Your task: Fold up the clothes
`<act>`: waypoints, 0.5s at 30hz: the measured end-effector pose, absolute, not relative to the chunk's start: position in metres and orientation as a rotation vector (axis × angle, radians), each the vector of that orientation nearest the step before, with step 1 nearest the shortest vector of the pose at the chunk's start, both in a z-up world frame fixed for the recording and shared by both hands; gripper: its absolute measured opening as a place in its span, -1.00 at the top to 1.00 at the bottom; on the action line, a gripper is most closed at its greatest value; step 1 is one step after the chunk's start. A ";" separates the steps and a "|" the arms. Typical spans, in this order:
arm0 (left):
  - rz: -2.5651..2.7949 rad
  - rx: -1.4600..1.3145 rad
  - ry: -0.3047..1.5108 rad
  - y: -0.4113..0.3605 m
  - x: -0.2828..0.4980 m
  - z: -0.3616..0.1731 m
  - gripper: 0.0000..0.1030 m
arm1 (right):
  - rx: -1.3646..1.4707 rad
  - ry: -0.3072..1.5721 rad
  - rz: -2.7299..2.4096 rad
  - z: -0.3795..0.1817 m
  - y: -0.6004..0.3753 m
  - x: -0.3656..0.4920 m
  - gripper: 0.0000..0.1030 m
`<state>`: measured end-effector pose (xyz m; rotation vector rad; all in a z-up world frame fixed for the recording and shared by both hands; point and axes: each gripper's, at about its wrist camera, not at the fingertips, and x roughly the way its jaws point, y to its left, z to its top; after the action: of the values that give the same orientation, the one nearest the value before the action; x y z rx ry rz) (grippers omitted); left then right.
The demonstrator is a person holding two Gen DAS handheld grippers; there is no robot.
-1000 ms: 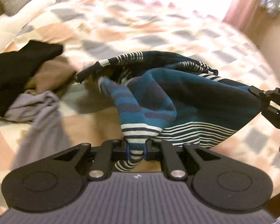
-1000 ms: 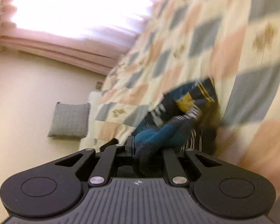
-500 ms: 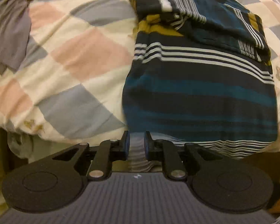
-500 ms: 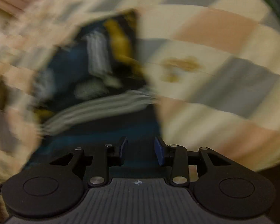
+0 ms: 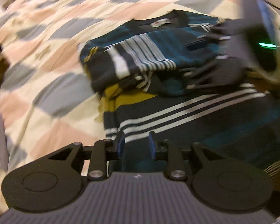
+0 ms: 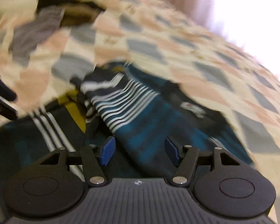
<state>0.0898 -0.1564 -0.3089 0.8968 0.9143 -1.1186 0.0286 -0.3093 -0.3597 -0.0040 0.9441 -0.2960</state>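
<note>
Striped sweater [image 5: 205, 115] lay flat on the checked quilt [image 5: 46, 85], released by both grippers.

The left gripper [image 5: 136, 145] hung over its hem, jaws opening a little, no cloth pinched; a second earlier it had gripped a fold in mid-air. The right gripper [image 6: 140, 154] stood over the folded blue sleeve [image 6: 140, 112], jaws opening wider, the pads clear of the cloth beneath. A pile of grey and brown clothes [image 6: 46, 22] lay well apart at the far left. Both views were blurred.
</note>
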 end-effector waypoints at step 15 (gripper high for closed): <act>-1.664 1.184 0.281 -0.251 -0.042 -0.363 -0.32 | 0.753 0.291 -1.137 -0.268 -0.485 -0.253 0.82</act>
<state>-0.0416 -0.2513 -0.3628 1.1836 0.2813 -1.6645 -0.2527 -0.4848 -0.2676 0.7529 0.2915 -1.1371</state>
